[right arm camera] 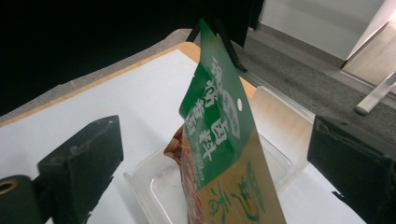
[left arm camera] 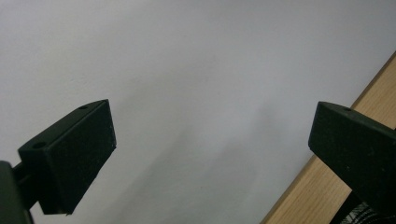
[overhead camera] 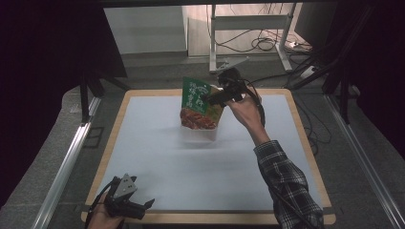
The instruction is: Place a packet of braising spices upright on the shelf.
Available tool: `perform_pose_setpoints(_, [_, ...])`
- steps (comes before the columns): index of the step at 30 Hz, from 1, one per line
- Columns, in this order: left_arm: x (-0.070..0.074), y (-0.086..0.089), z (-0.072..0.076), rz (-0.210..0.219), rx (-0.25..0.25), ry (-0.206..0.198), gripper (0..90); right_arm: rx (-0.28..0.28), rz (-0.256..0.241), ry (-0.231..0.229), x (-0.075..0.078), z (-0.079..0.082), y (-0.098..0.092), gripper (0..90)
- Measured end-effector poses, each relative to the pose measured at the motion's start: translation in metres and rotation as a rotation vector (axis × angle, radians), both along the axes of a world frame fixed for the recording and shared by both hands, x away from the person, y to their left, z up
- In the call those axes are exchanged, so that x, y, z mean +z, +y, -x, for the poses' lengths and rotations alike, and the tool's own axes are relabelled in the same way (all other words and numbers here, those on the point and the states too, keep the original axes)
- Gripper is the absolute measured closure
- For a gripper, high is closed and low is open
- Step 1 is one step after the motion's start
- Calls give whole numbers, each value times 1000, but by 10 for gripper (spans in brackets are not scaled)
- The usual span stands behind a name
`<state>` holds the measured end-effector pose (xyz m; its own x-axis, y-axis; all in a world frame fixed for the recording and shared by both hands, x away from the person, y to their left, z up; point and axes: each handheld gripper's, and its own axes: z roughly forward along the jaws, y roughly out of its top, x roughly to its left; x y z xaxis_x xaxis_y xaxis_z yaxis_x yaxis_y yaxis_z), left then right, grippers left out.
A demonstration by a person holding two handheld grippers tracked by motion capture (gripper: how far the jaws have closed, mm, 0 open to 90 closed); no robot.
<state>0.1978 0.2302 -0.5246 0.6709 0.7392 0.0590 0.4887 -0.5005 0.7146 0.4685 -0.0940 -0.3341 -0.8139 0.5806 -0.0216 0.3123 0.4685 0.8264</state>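
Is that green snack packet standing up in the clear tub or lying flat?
Standing: the green packet rises on end, slightly tilted, its lower end inside the clear tub.

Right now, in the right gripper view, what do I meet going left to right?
Left black jaw → green and tan food pouch standing in the clear plastic container → right black jaw.

Wood-edged white table (overhead camera: pixel 157 162), clear plastic container (overhead camera: pixel 200 133) on it.
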Motion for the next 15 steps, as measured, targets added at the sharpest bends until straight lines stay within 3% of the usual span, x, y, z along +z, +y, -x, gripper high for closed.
perform_pose_setpoints(15, [0, -1, 0, -5, -1, 1, 7, 9, 11, -14, -3, 15, -9, 0])
